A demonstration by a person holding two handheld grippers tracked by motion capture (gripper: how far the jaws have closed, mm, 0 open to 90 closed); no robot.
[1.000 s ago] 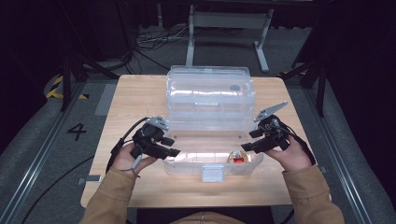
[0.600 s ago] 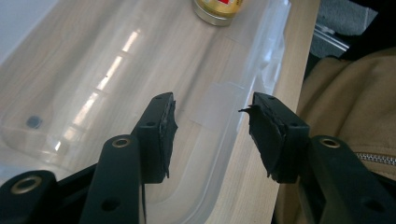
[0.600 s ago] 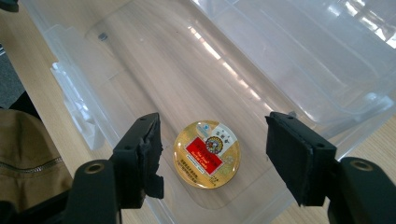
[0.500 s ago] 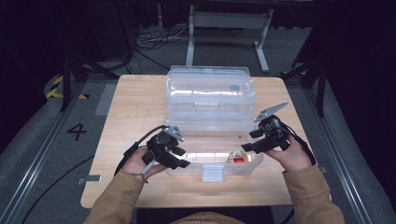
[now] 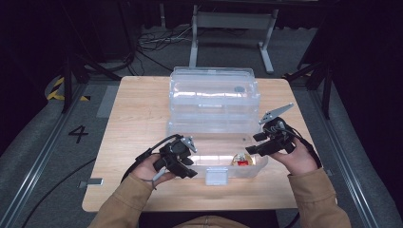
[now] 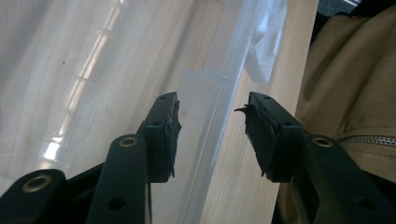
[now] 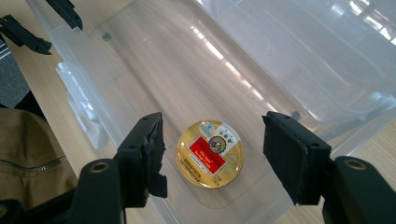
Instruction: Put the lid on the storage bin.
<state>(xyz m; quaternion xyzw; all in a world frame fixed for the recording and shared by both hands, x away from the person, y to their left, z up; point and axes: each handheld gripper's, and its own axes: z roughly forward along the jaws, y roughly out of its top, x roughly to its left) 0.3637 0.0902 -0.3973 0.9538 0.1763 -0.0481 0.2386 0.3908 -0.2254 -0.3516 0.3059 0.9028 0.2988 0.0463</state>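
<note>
Since a second ago the left gripper has travelled from outside the left end of the clear plastic storage box to the near rim of its opened lid, while the right gripper has barely shifted. In the high view the box stands on the pale wooden table, its lid folded toward the person; the round gold tin with a red label lies in the lid's right part, just beside the right gripper, and the left gripper sits at the lid's near-left edge. In the left gripper view the jaws stand spread, one on either side of the lid's front wall, with the white latch tab farther along that rim. In the right gripper view the jaws are spread wide above the tin, which lies flat on the lid's floor between them, untouched. The step looks like steadying the lid and reaching for the tin; next the right gripper would need to lower and close across the tin's rim, square enough that it does not skid on the slick plastic.
</note>
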